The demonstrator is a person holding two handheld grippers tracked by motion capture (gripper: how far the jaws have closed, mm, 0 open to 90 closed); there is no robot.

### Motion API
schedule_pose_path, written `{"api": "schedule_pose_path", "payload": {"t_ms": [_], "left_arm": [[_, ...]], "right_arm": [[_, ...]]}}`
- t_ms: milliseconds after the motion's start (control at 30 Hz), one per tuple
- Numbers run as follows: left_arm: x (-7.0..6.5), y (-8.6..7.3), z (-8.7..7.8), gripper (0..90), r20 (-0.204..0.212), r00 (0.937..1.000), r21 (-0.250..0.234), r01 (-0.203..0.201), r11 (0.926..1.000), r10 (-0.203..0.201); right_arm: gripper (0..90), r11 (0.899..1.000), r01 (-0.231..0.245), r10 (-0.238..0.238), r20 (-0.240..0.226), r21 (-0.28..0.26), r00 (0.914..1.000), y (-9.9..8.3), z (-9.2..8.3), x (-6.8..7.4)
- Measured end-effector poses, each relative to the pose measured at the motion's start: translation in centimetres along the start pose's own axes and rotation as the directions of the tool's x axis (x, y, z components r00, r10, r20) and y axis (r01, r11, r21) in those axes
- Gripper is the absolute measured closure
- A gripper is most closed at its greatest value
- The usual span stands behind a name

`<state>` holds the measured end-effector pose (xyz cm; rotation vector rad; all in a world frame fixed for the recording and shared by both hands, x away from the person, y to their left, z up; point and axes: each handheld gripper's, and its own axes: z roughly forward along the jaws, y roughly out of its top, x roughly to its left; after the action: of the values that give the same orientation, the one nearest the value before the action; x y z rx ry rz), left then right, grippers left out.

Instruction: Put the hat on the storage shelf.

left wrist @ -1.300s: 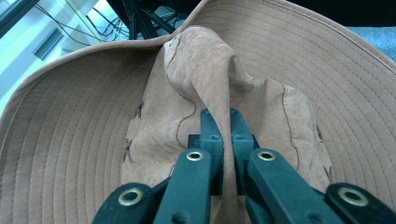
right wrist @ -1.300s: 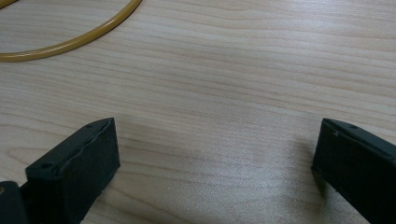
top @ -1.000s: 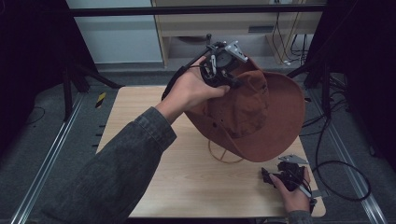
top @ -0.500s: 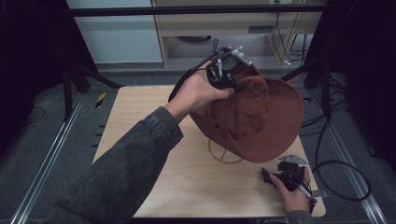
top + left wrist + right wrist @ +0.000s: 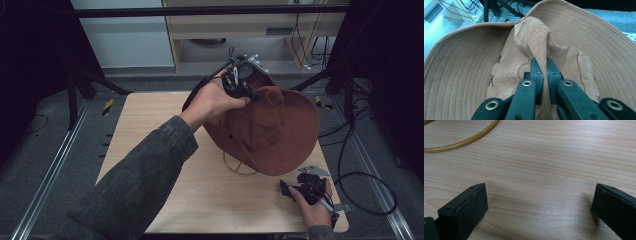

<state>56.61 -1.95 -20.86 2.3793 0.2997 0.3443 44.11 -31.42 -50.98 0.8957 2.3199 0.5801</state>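
I saw the hat (image 5: pixel 280 130) on the table's (image 5: pixel 150 130) far right, its cord (image 5: pixel 239 170) looped before it.

Lab recording rig: black frame (image 5: pixel 210 11), floor rails (image 5: pixel 47 175), loose cables (image 5: pixel 360 175).

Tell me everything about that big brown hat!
The hat is rusty brown, suede-looking cloth with a wide stitched brim and a soft, crumpled crown. The left gripper has its fingers shut on a fold of the crown, holding the hat tilted over the wooden table. A tan cord loops beneath it.
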Motion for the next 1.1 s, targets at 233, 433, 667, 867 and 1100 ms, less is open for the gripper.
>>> {"api": "schedule_pose_path", "payload": {"t_ms": [233, 433, 667, 867, 1100], "left_arm": [[-0.22, -0.11, 0.59, 85.8, -0.001, 1.0000, 0.011, -0.007, 0.9999, 0.008], [-0.17, -0.28, 0.74, 83.7, 0.000, 1.0000, 0.009, -0.006, 0.9999, 0.006], [-0.36, -0.33, 1.04, 79.3, -0.005, 1.0000, 0.005, -0.006, 1.0000, 0.006], [-0.37, -0.40, 1.00, 72.3, -0.019, 0.9998, -0.004, -0.005, 1.0000, 0.005], [-0.32, -0.59, 0.93, 67.2, -0.027, 0.9996, -0.008, 0.000, 1.0000, 0.000]], "right_arm": [[0.5, 1.000, -0.003, 0.003, 0.001, 0.003, 1.0000, 0.00, -0.03, 0.02], [0.6, 1.000, 0.000, 0.000, -0.001, 0.000, 1.0000, 0.00, -0.01, 0.00], [0.6, 1.000, -0.003, 0.003, 0.000, 0.003, 1.0000, 0.00, -0.03, 0.02], [0.6, 1.000, -0.001, 0.001, 0.001, 0.000, 1.0000, 0.00, 0.00, 0.00], [0.6, 1.000, -0.001, 0.001, 0.001, 0.001, 1.0000, 0.00, -0.01, 0.01]]}}
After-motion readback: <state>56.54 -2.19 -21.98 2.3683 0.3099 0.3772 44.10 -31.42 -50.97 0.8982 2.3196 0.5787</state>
